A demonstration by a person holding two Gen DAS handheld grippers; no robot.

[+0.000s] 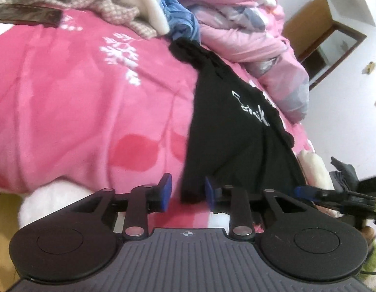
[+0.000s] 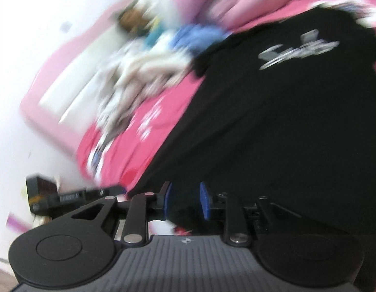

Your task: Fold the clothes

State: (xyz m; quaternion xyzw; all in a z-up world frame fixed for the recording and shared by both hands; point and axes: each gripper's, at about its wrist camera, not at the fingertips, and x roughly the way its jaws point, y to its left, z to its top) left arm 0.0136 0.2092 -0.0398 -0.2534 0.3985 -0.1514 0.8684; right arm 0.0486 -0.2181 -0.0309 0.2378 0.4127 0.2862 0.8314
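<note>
on the pink bedspread (image 1: 78, 102) a black t-shirt (image 1: 236, 131) with white script lies flat, its near hem at the bed's front edge. left gripper (image 1: 188, 193) stands parted, the hem corner between its 2 blue pads but not pinched. right gripper (image 2: 185, 200), in a blurred view, is also parted at the shirt's edge, gripping nothing. a heap of clothes (image 1: 110, 7) sits behind.
</note>
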